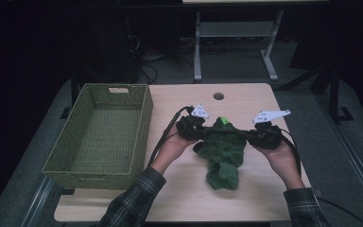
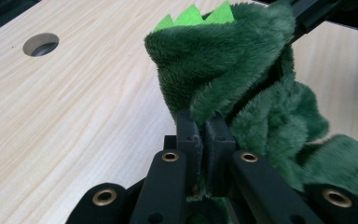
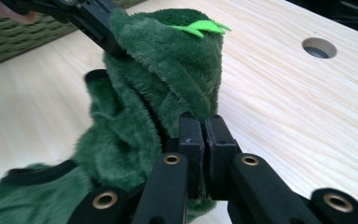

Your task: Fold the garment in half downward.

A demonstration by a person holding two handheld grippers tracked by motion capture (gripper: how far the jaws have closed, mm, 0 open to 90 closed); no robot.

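Fingers [image 2: 189,135] pinch green garment [image 1: 224,146] over wooden table [image 1: 246,198].

The room is dim, its far end and left side sunk in near-black shadow. A light wood-grain table [image 1: 246,198] with rounded corners stands on a grey floor [image 1: 302,99]; a round cable hole [image 1: 218,96] is cut near its far edge. Beyond it stands the pale grey metal frame of another table [image 1: 236,30], with two legs on flat feet. Dark cables [image 1: 146,71] lie tangled on the floor to the left of that frame, beside a dark bulky shape.
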